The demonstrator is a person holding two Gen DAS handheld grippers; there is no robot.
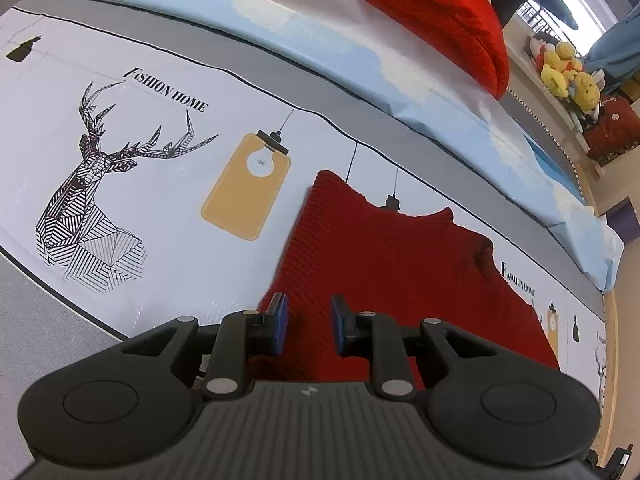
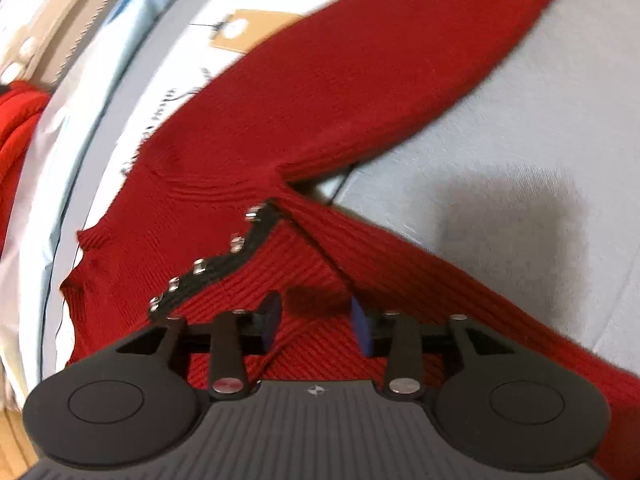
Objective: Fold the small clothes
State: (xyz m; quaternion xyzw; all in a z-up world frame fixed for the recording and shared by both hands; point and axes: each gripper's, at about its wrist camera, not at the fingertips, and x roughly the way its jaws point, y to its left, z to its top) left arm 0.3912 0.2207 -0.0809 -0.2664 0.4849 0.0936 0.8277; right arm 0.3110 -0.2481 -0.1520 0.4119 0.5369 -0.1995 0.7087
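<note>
A small red knit sweater point(image 1: 392, 264) lies flat on the printed white mat point(image 1: 160, 184). My left gripper point(image 1: 308, 326) is open, its blue pads just above the sweater's near edge, holding nothing. In the right wrist view the same sweater point(image 2: 320, 92) shows a long sleeve stretched up to the right and a black button band point(image 2: 224, 260) with silver snaps. My right gripper point(image 2: 316, 326) is open over the ribbed body near that band, with a second sleeve running under its right finger.
A light blue folded sheet point(image 1: 320, 52) lies along the far side of the mat. A bright red garment point(image 1: 440, 8) sits on it. Yellow plush toys point(image 1: 568, 72) stand on a shelf at the far right. The mat carries a deer print point(image 1: 92, 192).
</note>
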